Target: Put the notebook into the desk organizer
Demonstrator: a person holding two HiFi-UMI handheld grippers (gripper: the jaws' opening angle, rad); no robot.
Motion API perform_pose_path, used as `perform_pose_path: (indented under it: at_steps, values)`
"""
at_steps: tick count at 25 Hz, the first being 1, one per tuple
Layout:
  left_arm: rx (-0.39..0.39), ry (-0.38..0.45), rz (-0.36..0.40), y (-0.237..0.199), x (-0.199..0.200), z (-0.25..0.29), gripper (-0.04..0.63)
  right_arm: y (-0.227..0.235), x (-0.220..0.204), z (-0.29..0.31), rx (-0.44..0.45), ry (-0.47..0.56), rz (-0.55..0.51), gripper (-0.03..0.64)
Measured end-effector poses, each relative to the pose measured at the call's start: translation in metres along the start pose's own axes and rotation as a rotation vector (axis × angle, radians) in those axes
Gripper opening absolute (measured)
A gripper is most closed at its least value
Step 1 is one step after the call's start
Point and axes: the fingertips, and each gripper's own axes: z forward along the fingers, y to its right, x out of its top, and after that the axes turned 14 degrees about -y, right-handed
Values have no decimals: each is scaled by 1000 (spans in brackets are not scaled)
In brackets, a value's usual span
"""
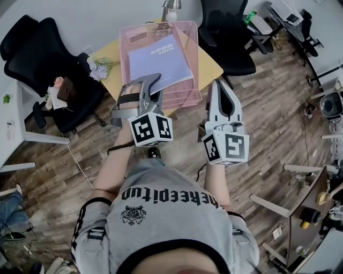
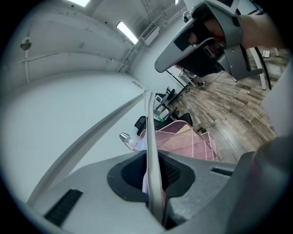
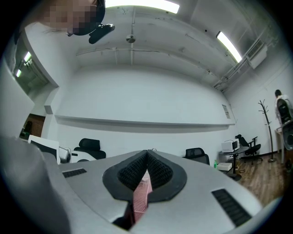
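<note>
Already inside the pink mesh desk organizer (image 1: 195, 64), lying flat with the cover up: the lavender notebook (image 1: 159, 61), slightly askew, its near left corner toward seven o'clock. Organizer itself on a small yellow table (image 1: 210, 67), at twelve o'clock from the person in the head view. Left gripper (image 1: 154, 80) at eleven o'clock, rolled onto its side, tips over the notebook's near left corner; cannot tell from above whether touching it or just over it. Jaws of that gripper pressed almost together in the left gripper view, only a thin slit between the pads, nothing pinched there, pink mesh showing beyond. Right gripper (image 1: 218, 84) at one o'clock, just beside the organizer's right wall and apart from the notebook. Jaws there pressed together at the tips and empty, a sliver of pink visible through the gap lower down. At the table's nine o'clock edge, a bunch of pale flowers (image 1: 99, 68); farther out toward ten o'clock, a black office chair (image 1: 40, 56). Another black chair (image 1: 228, 40) at two o'clock of the organizer, and a metal lamp (image 1: 171, 6) at twelve o'clock behind it. Wood-plank floor (image 1: 268, 123) all around.
</note>
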Motion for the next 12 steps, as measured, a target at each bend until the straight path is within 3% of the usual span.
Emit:
perform_pose_path:
  at_steps: [12]
  values:
    - [-109,-75,220,32,-11,19,32,-3,0,2,11,-4,0,2]
